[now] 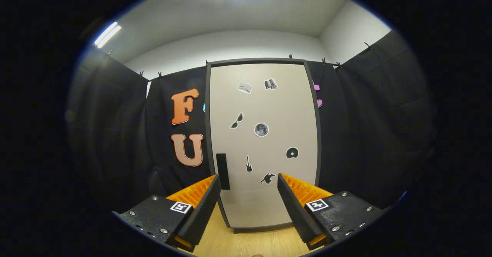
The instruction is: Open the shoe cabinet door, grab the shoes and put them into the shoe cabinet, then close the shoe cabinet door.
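Observation:
The shoe cabinet [263, 107] stands straight ahead, tall, with a dark frame. Its pale beige door [276, 203] is closed and carries several small stickers. A black rectangular handle [223, 171] sits on the door's left side, low down, just above the tip of my left finger [203, 207]. My gripper [249, 182] is open, its orange-and-black fingers spread wide with nothing between them. The door fills the gap between the fingers and lies a short way beyond them.
Black cloth walls [384, 134] close in on both sides of the cabinet. A light wooden floor [246, 241] runs from under the fingers to the cabinet's base. White walls and ceiling lights show above the cloth.

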`<state>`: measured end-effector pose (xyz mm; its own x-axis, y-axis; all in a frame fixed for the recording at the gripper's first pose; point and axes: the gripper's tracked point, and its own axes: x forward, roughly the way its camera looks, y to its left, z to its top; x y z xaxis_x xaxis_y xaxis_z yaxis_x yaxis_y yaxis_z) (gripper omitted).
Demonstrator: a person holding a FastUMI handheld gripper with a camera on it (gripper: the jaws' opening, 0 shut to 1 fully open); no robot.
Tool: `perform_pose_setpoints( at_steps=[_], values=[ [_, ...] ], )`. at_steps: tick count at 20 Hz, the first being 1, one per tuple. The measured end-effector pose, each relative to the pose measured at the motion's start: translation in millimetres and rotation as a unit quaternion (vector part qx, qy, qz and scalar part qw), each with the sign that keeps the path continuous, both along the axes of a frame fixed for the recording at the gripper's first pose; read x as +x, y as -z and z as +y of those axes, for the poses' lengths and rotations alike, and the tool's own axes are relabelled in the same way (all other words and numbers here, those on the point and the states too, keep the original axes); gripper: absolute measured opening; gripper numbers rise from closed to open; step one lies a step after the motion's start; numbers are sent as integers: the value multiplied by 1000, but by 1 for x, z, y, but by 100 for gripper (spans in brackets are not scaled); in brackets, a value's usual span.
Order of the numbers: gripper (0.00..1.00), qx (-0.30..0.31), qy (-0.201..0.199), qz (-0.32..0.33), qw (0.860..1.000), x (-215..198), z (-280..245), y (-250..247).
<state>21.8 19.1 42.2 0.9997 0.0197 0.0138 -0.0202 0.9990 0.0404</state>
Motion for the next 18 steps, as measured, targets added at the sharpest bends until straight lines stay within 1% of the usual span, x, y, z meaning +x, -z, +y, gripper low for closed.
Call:
perform_pose_setpoints(
  at_steps=[10,18],
  values=[
    [93,-3,4,3,1000,-59,-21,-9],
    [93,-11,19,7,1000,-87,-33,7]
  ],
)
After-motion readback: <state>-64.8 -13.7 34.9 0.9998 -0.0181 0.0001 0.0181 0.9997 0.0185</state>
